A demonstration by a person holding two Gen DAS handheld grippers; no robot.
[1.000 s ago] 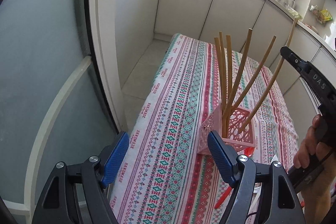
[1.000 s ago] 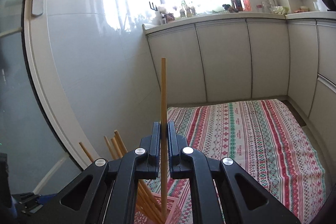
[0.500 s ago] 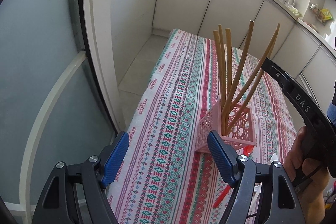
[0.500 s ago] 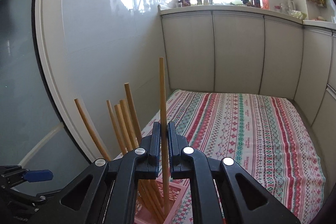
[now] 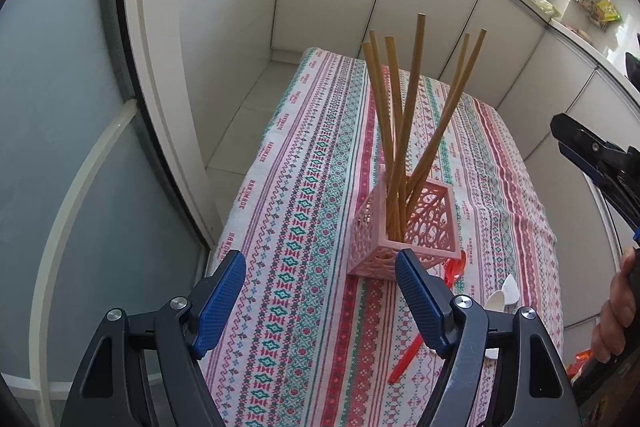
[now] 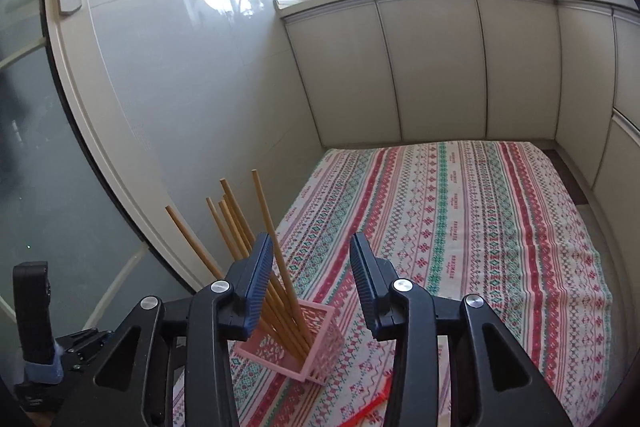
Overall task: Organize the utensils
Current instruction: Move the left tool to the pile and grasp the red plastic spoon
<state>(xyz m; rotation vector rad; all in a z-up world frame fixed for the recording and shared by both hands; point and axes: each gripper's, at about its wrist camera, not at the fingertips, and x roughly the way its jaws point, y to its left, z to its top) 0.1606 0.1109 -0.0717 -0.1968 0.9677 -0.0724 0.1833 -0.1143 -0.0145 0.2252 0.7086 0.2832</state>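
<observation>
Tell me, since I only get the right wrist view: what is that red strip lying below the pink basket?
Observer: It is a red spoon. The left wrist view shows its bowl lying beside the pink basket.
Operator: Is anything else lying there?
Observer: Yes, a white utensil, probably a spoon, lies on the tablecloth just right of the red one.
Operator: What is the other gripper doing?
Observer: The left gripper is open and has nothing between its blue pads.

Six wooden chopsticks [image 5: 400, 131] stand fanned, leaning, in a pink lattice holder [image 5: 404, 239].
</observation>
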